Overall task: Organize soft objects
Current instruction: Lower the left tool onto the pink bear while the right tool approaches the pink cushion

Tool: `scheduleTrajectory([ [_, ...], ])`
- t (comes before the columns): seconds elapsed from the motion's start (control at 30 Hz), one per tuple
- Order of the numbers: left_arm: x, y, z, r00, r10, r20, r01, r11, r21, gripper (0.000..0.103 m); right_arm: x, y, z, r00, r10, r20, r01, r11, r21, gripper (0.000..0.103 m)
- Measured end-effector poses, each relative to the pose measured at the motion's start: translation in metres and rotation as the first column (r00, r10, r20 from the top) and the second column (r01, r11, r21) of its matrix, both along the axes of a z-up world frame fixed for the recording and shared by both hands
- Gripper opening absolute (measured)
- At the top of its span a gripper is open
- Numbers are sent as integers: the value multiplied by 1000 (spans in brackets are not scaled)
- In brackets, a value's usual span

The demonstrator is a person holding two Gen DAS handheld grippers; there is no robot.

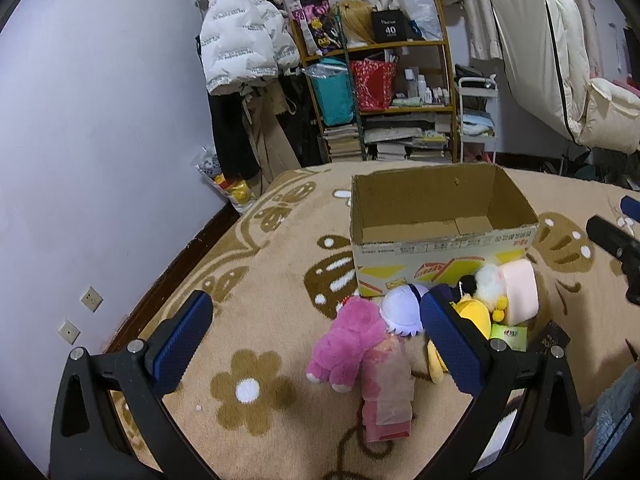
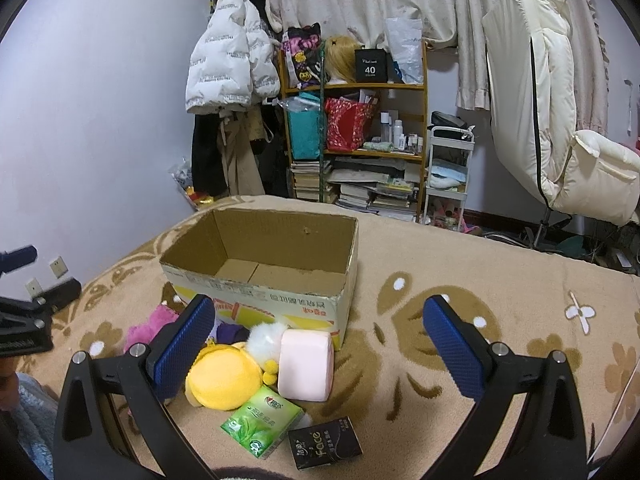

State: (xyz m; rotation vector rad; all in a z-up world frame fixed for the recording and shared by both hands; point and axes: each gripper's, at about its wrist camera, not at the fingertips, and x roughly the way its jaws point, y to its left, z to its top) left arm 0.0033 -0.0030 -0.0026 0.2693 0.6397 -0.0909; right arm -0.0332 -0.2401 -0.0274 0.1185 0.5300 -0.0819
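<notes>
An open empty cardboard box [image 1: 440, 216] [image 2: 264, 264] stands on the beige patterned blanket. In front of it lies a pile of soft things: a pink plush [image 1: 344, 340] [image 2: 152, 326], a white-and-purple plush [image 1: 402, 308], a yellow plush [image 2: 224, 376] [image 1: 476, 316], a white fluffy ball [image 2: 266, 338], a pink roll [image 2: 306, 364] [image 1: 520, 292], a green tissue pack [image 2: 262, 420] and a black tissue pack [image 2: 325, 446]. My left gripper [image 1: 316, 340] is open above the pink plush. My right gripper [image 2: 320, 344] is open above the pink roll.
A pink packet [image 1: 386, 392] lies by the pink plush. A cluttered shelf [image 2: 356, 132], hanging coats [image 2: 232, 64], a white cart [image 2: 448, 168] and a cream chair [image 2: 560, 128] stand behind the bed. The blanket [image 2: 460, 264] stretches right of the box.
</notes>
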Motion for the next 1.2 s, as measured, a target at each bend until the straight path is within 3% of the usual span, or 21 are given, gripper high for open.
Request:
scheduleTrajectory([
  [0.63, 63, 9, -12, 991, 93, -92, -97, 994, -43, 102, 28, -3, -8, 998, 22, -63, -17, 997, 77, 103],
  [1.2, 130, 9, -75, 944, 133, -301, -153, 987, -43, 102, 80, -15, -64, 968, 39, -248, -5, 991, 136, 103],
])
